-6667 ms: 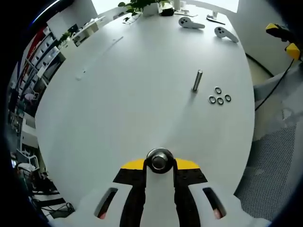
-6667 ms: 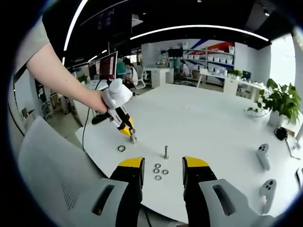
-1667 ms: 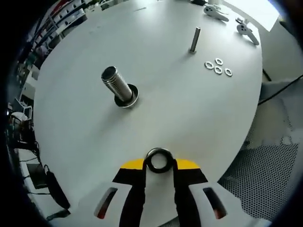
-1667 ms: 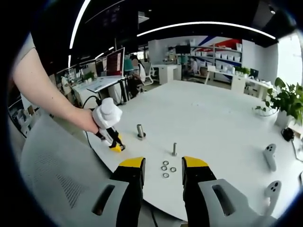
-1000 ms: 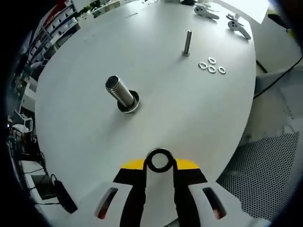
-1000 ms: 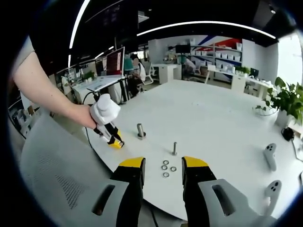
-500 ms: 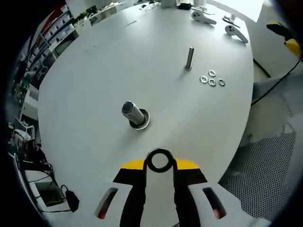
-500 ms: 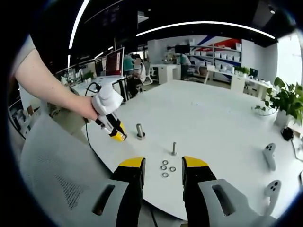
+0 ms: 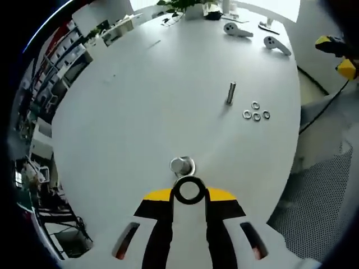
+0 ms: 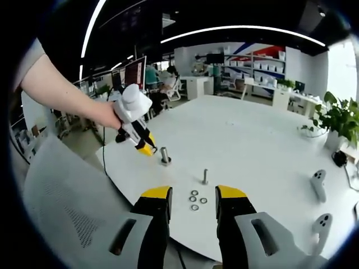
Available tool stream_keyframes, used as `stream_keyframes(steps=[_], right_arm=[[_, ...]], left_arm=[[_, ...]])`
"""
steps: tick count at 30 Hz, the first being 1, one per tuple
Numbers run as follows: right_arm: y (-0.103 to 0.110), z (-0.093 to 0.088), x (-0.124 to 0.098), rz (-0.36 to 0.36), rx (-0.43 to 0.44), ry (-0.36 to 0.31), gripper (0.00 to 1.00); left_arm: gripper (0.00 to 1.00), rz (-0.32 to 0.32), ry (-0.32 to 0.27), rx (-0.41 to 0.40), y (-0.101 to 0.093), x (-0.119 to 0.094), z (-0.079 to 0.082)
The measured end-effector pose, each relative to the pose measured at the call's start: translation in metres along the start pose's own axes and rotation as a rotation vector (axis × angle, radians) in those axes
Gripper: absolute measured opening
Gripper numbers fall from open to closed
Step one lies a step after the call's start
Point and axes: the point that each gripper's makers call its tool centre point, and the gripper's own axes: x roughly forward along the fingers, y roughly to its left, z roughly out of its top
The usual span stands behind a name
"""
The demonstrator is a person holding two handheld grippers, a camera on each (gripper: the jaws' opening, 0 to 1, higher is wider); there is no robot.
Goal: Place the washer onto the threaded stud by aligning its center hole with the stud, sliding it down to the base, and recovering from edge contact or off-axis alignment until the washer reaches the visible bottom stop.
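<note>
Left gripper (image 9: 189, 193) has its fingers clamped on a dark washer (image 9: 189, 190), held at the yellow-tipped ends with the hole facing the camera. In the left gripper view the threaded stud (image 9: 182, 166) sits just beyond the washer, seen nearly end-on from above; the stud's top lies just past the washer's far edge, slightly off to its left, not inside the hole. Whether washer and stud touch cannot be told from this angle. Stud stands upright on the white counter (image 9: 140, 101). Farther from the stud, toward the counter's far side, a thinner bolt (image 9: 230, 93) stands upright, with four small spare washers (image 9: 256, 113) lying flat in a cluster just beside it. Well beyond the bolt, near the counter's far edge, two white controllers (image 9: 255, 37) lie flat, and a potted plant (image 9: 182, 5) sits by that edge. In the right gripper view the left gripper (image 10: 147, 148) is held in a person's hand (image 10: 109, 115), angled down with its yellow tip just beside the top of the stud (image 10: 165, 155); the washer is too small to make out there. Bolt (image 10: 205, 176) and spare washers (image 10: 195, 199) lie between the stud and the right gripper (image 10: 192, 208). Right gripper's fingers stand apart, nothing between them, hovering off the counter's near edge, well apart from the stud. A mesh chair back (image 10: 67, 202) sits below the left gripper, beside the counter.
</note>
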Motion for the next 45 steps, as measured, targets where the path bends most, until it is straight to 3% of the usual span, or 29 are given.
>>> stream_keyframes(steps=[8, 23, 31, 45], right_arm=[[-0.001, 0.0, 0.0, -0.006, 0.0, 0.003, 0.33], [-0.003, -0.001, 0.0, -0.012, 0.006, 0.007, 0.33], [-0.004, -0.001, 0.0, -0.016, 0.011, 0.005, 0.33], [-0.005, -0.002, 0.0, -0.018, 0.013, 0.012, 0.33]], left_arm=[[0.19, -0.008, -0.012, -0.014, 0.008, 0.002, 0.01], [0.19, -0.018, 0.008, 0.04, 0.014, 0.016, 0.021], [0.19, -0.026, 0.038, 0.086, 0.011, 0.025, 0.02], [0.19, -0.051, 0.076, 0.086, 0.011, 0.039, 0.016]])
